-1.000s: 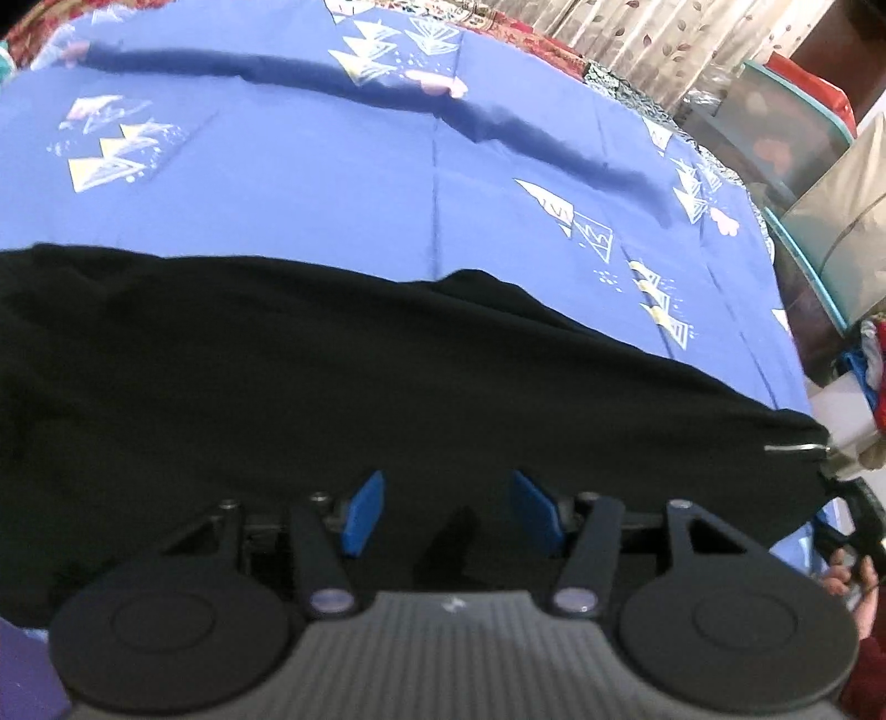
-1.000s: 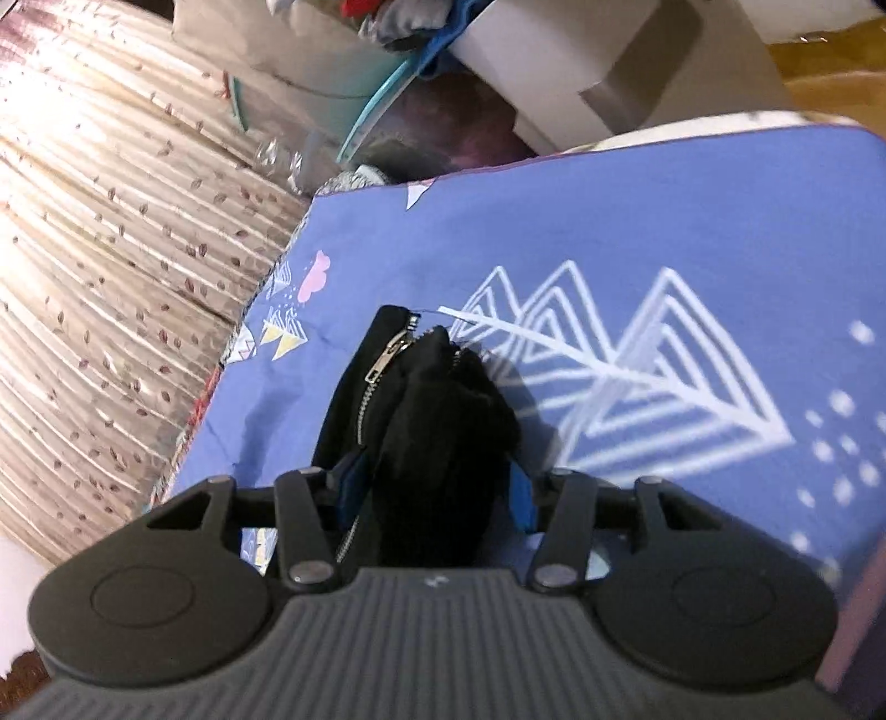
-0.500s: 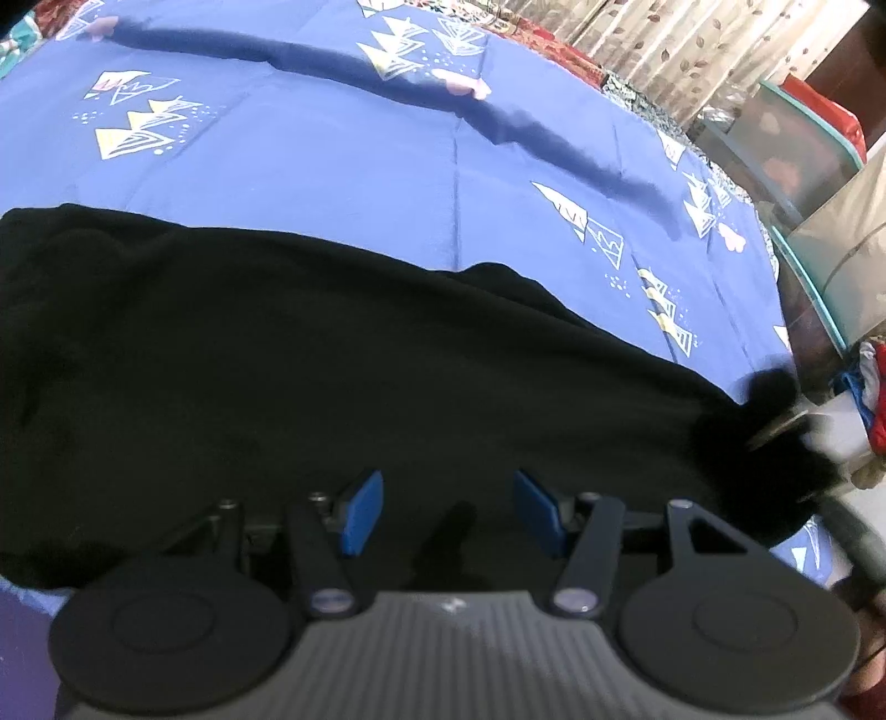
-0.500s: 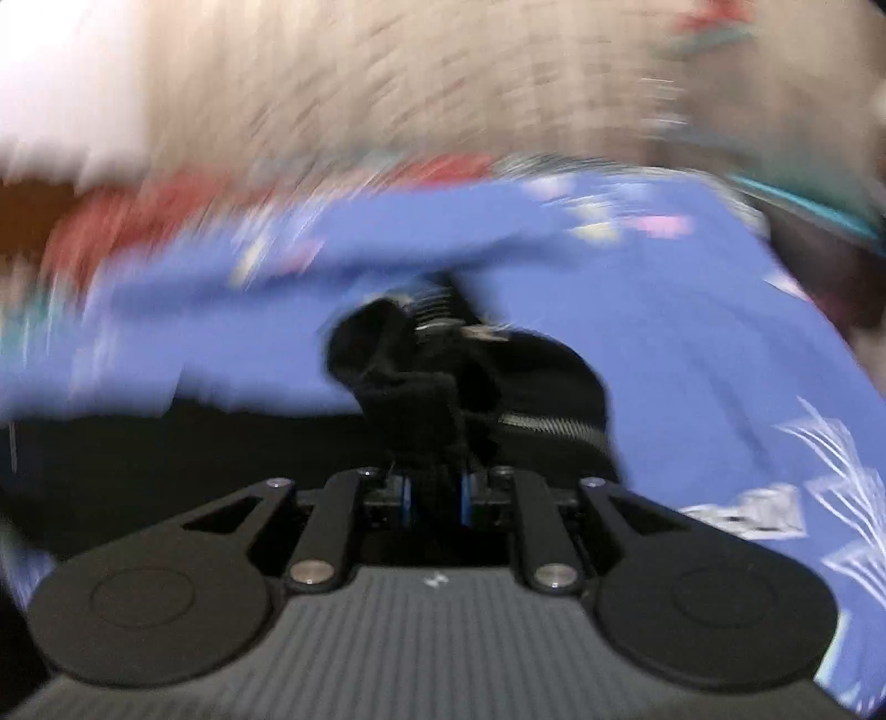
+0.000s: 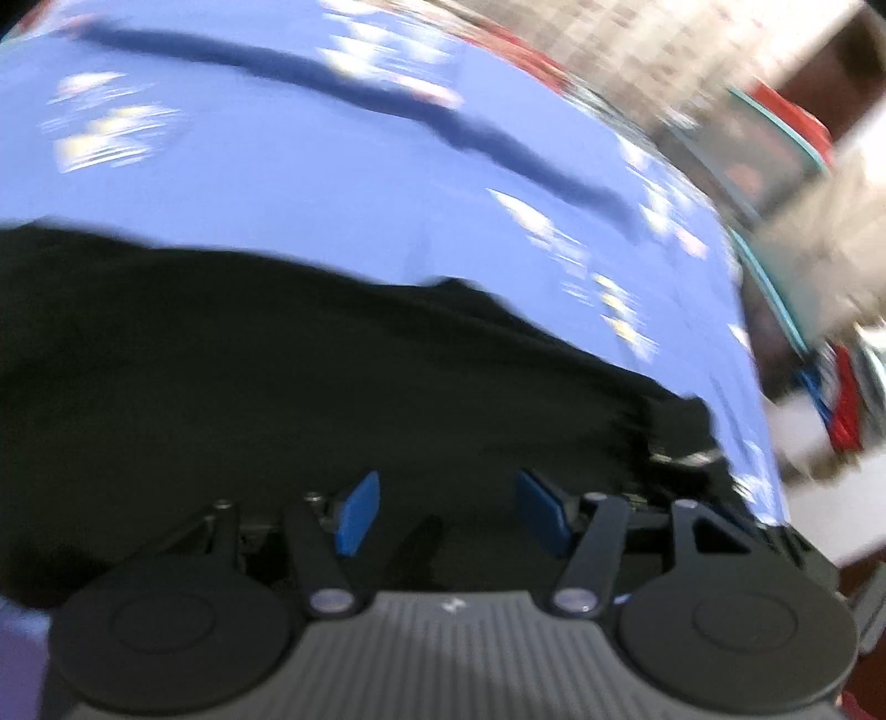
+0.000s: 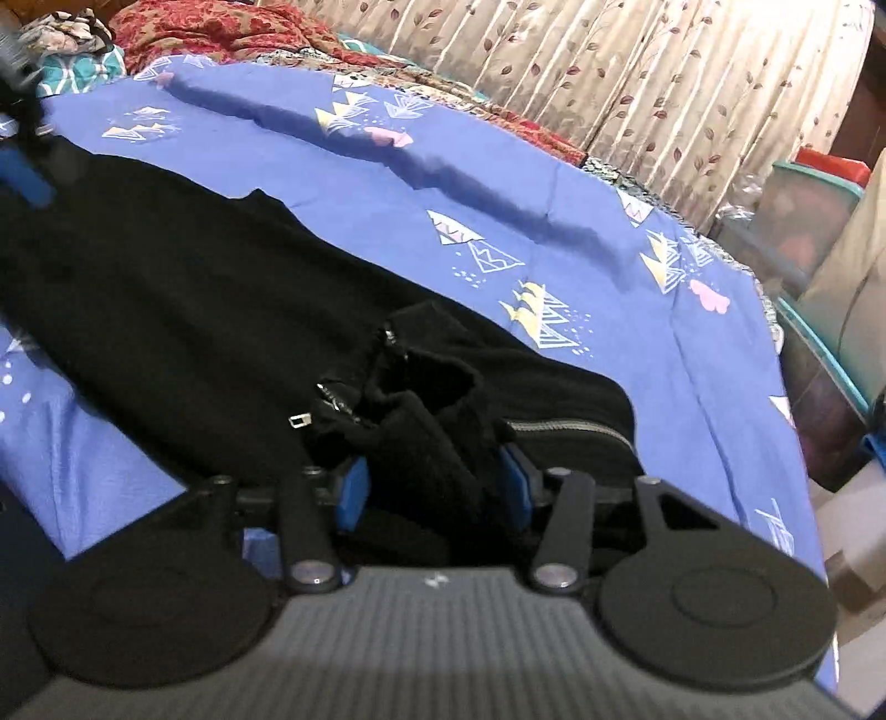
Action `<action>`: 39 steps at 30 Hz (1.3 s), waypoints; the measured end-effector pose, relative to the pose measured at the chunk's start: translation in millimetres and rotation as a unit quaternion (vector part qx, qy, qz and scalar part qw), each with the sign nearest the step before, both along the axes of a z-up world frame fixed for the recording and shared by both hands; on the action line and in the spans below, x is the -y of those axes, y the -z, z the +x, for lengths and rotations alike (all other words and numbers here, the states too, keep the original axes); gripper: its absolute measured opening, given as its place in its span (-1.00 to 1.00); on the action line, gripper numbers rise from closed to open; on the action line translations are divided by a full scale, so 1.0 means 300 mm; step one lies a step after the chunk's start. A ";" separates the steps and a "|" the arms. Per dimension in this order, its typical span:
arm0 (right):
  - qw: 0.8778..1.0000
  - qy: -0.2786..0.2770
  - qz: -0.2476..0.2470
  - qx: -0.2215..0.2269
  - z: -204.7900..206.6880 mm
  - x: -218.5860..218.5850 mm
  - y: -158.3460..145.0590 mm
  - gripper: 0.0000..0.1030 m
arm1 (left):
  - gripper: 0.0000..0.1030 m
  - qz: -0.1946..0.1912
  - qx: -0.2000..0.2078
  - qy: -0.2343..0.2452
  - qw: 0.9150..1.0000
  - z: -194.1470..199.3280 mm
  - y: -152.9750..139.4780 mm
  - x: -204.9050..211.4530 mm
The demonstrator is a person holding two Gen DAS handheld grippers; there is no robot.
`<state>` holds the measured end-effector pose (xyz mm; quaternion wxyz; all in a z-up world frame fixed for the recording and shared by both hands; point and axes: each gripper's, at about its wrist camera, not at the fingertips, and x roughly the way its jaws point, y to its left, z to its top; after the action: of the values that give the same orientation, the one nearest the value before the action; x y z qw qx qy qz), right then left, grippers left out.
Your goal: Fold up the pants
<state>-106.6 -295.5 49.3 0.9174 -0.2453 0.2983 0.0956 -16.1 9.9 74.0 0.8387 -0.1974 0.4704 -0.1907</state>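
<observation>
Black pants point(image 6: 183, 288) lie flat across a blue patterned bedsheet point(image 6: 387, 183). My right gripper point(image 6: 429, 484) holds a bunched end of the pants with a metal zipper point(image 6: 565, 426) between its blue pads; the jaws stand partly apart around the thick cloth. In the blurred left wrist view the pants point(image 5: 277, 360) fill the lower half, and my left gripper point(image 5: 451, 518) is open just above the cloth with nothing between its pads. The left gripper's blue pad also shows at the far left of the right wrist view point(image 6: 25, 177).
A leaf-patterned curtain point(image 6: 637, 72) hangs behind the bed. A red patterned blanket point(image 6: 221, 27) lies at the back. A teal plastic bin point(image 6: 803, 221) and piled things stand off the bed's right edge point(image 6: 786, 354).
My right gripper swung from facing the curtain to facing along the bed, carrying the zipper end over the pants, and its jaws widened since half a second ago. The left gripper stayed open and shifted slightly.
</observation>
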 end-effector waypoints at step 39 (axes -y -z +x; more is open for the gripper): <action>0.963 0.013 0.266 -0.033 0.002 -0.117 -0.103 -0.21 | -0.20 0.117 0.076 0.031 0.990 0.058 0.006 0.304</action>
<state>-106.0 -260.2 80.3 0.9405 0.0152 0.2952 0.1677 1.4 -81.4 72.1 0.8829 -0.0688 0.4304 -0.1745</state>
